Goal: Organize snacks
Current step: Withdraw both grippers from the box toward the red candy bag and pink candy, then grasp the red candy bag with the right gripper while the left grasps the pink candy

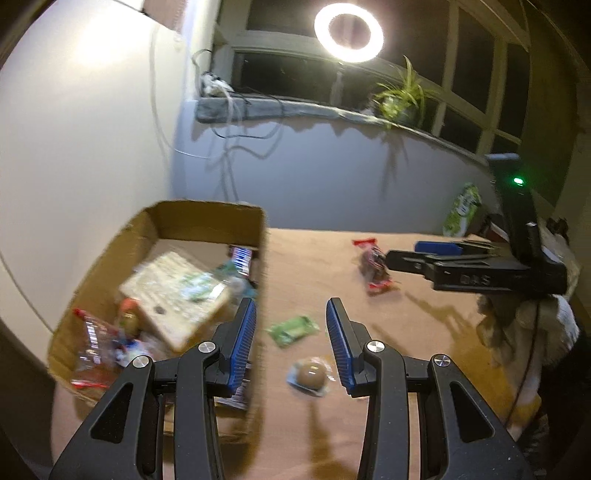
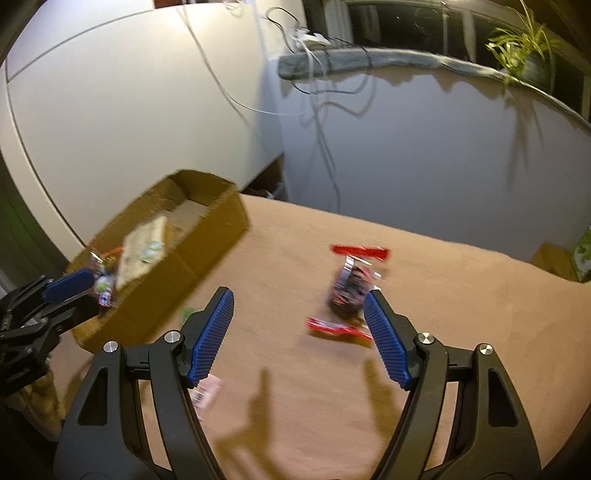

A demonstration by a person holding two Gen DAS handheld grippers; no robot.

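Note:
A cardboard box [image 1: 92,273] [image 2: 207,240] stands at the table's left and holds several snack packs, among them a large pale packet [image 1: 173,295]. My left gripper [image 1: 291,332] is open and empty above the table beside the box's right wall. Below it lie a green packet [image 1: 293,328] and a round brown snack in clear wrap [image 1: 312,374]. A red-ended dark snack pack [image 2: 349,291] [image 1: 373,267] lies on the table. My right gripper [image 2: 299,332] is open and empty just in front of that pack.
The table has a brown cloth [image 2: 443,332]. A small pink-white packet [image 2: 207,393] lies under the right gripper's left finger. A green bag [image 1: 461,210] stands at the far right edge. A windowsill with a plant [image 1: 399,96], cables and a ring light [image 1: 349,31] are behind.

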